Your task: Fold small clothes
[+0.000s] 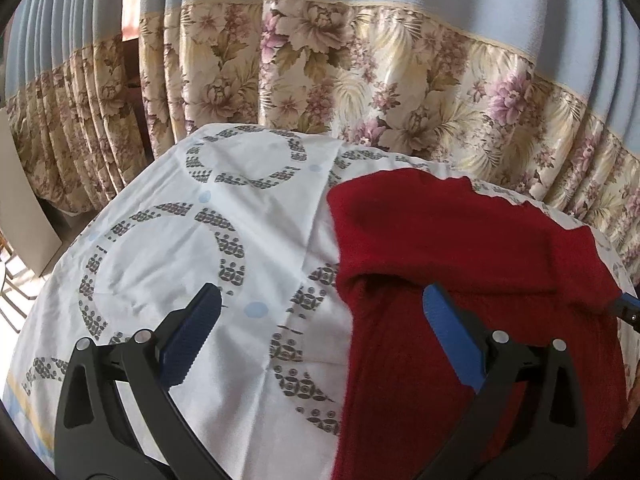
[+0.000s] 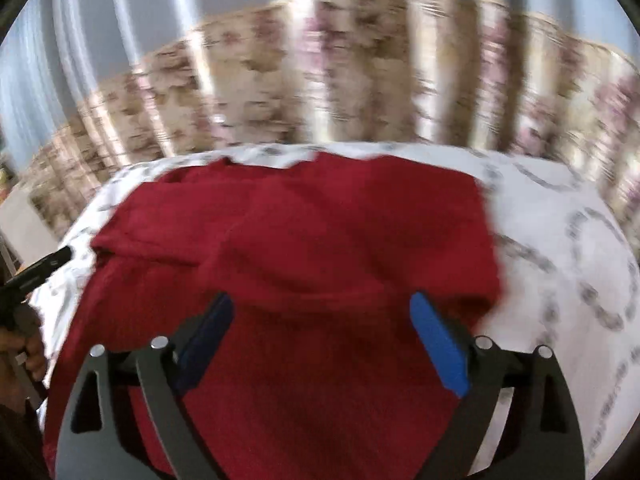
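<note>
**Red garment on the patterned sheet, both grippers spread wide and empty**

A red knitted garment lies on a white sheet printed with grey rings and pale blue dots. The sheet covers a raised surface; a curtain, blue above and floral below, hangs directly behind it.

In the left wrist view the garment occupies the right half of the sheet, with an upper layer folded over the lower one, its edge running across the cloth. The left gripper stands released, jaws wide apart. One blue finger is over bare sheet, the other over the red cloth; nothing is clamped between them. Whether the fingertips touch the fabric cannot be told.

The right wrist view is blurred. The right gripper is likewise spread wide over the middle of the garment, holding nothing; red cloth fills the gap beneath it. Its tip also shows at the right edge of the left wrist view, at the garment's side.

At the left edge of the right wrist view, a person's hand grips the left gripper's black body.
</note>
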Demonstrator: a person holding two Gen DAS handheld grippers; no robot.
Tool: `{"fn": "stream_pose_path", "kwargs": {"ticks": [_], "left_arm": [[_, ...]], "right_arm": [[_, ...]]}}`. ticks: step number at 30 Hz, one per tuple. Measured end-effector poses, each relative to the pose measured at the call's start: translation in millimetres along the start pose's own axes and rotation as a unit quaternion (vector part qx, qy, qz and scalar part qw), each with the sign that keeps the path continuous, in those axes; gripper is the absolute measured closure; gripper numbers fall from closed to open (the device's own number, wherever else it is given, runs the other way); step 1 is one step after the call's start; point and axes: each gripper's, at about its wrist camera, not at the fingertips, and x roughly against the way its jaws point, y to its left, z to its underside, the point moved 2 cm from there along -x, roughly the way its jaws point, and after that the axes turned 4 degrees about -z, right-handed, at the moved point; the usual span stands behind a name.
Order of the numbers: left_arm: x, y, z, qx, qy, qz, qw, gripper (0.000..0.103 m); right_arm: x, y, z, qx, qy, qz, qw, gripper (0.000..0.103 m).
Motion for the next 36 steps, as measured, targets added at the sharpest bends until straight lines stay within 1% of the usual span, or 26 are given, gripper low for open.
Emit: {"fn": "stream_pose_path", "kwargs": {"ticks": [1, 2, 4, 6, 8, 10, 15, 18, 21, 24, 25, 27, 29, 31, 33, 36], "left_arm": [[1, -3, 1, -0.003, -0.001, 0.000, 1.0000, 0.003], [2, -6, 2, -0.007, -0.001, 0.000, 1.0000, 0.003], [4, -12, 2, -0.013, -0.005, 0.005, 0.9999, 0.003], [7, -22, 2, -0.020, -0.008, 0.012, 0.9997, 0.003], [13, -38, 0, -0.030, -0.008, 0.024, 0.9992, 0.003], [22, -61, -3, -0.053, -0.012, 0.041, 0.9976, 0.003], [39, -120, -3, -0.105, -0.020, 0.059, 0.9925, 0.003], [47, -164, 5, -0.144, -0.022, 0.073, 0.9867, 0.003], [55, -207, 16, -0.177, -0.038, 0.077, 0.9806, 0.003], [58, -245, 29, -0.195, -0.046, 0.083, 0.9761, 0.003], [59, -261, 35, -0.205, -0.054, 0.078, 0.9742, 0.003], [60, -279, 42, -0.215, -0.062, 0.075, 0.9717, 0.003], [59, -299, 48, -0.226, -0.065, 0.079, 0.9687, 0.003], [53, -318, 55, -0.245, -0.047, 0.100, 0.9632, 0.003], [48, -327, 60, -0.255, -0.039, 0.109, 0.9601, 0.003], [46, -344, 70, -0.292, -0.057, 0.103, 0.9492, 0.003]], "right_arm": [[1, -12, 2, -0.016, 0.005, 0.021, 1.000, 0.011], [2, -18, 5, -0.022, 0.011, 0.030, 0.999, 0.011], [11, -31, 4, -0.034, -0.013, 0.027, 0.999, 0.011], [21, -46, 2, -0.059, -0.034, 0.020, 0.997, 0.011], [29, -56, 0, -0.071, -0.056, 0.023, 0.996, 0.010], [32, -61, -3, -0.067, -0.066, 0.039, 0.995, 0.011], [46, -74, -8, -0.068, -0.094, 0.055, 0.992, 0.011], [51, -85, -12, -0.070, -0.104, 0.072, 0.990, 0.011], [57, -100, -14, -0.069, -0.112, 0.086, 0.988, 0.011], [63, -111, -16, -0.041, -0.111, 0.094, 0.988, 0.011], [66, -116, -16, -0.032, -0.115, 0.097, 0.988, 0.011], [70, -125, -16, -0.027, -0.119, 0.103, 0.987, 0.011], [73, -137, -16, -0.039, -0.119, 0.104, 0.987, 0.011], [75, -151, -15, -0.064, -0.120, 0.099, 0.986, 0.011], [77, -161, -15, -0.092, -0.119, 0.091, 0.984, 0.011], [78, -176, -12, -0.133, -0.118, 0.065, 0.982, 0.011]]}}
